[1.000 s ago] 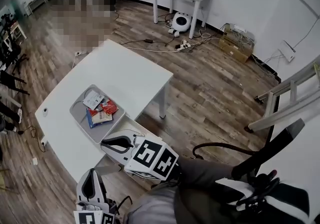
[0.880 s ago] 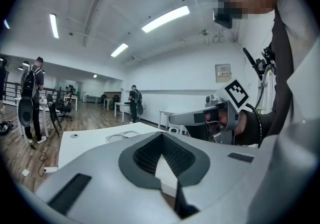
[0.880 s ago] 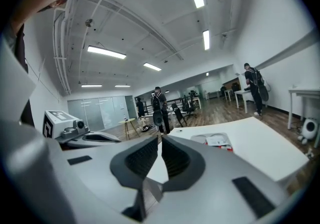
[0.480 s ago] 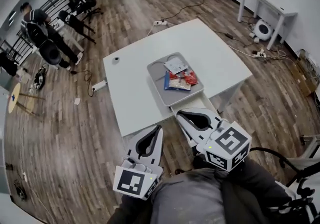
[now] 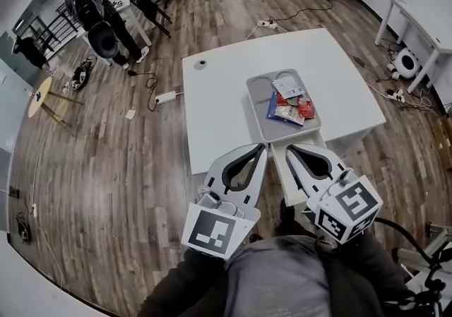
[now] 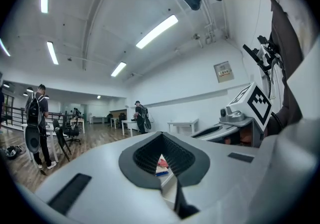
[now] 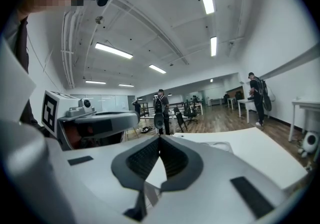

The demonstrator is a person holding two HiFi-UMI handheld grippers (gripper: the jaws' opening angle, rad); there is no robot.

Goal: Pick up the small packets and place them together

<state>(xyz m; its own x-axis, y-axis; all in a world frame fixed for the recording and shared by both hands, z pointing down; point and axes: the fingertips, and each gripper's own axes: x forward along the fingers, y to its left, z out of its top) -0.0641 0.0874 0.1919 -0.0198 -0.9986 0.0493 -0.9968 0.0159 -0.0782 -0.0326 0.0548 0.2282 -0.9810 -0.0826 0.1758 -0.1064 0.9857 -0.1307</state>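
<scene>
In the head view the left claw (image 5: 263,147) and the right claw (image 5: 289,149) are held side by side. Both are pinched narrow, tips meeting, with nothing between the pads. Just ahead of both tips, on the white table (image 5: 219,111), lies a grey tray (image 5: 257,100) holding the small packets (image 5: 289,100). A white one lies farthest from the claws and a red and a blue one nearer, heaped together toward the right claw's side of the tray. Only this view gives that layout, along with a small dark round thing (image 5: 202,63) on the table well beyond the left claw. The left gripper view shows its jaws together at the tip. Through the loop behind the tip a scrap of red and blue packet shows, and the right claw's marker cube (image 6: 256,104) sits off to the side. The right gripper view shows its jaws likewise closed and empty, with bare table and the tray's rim past the tip. The packets cannot be made out there, and a person (image 7: 159,106) stands far beyond the table.
</scene>
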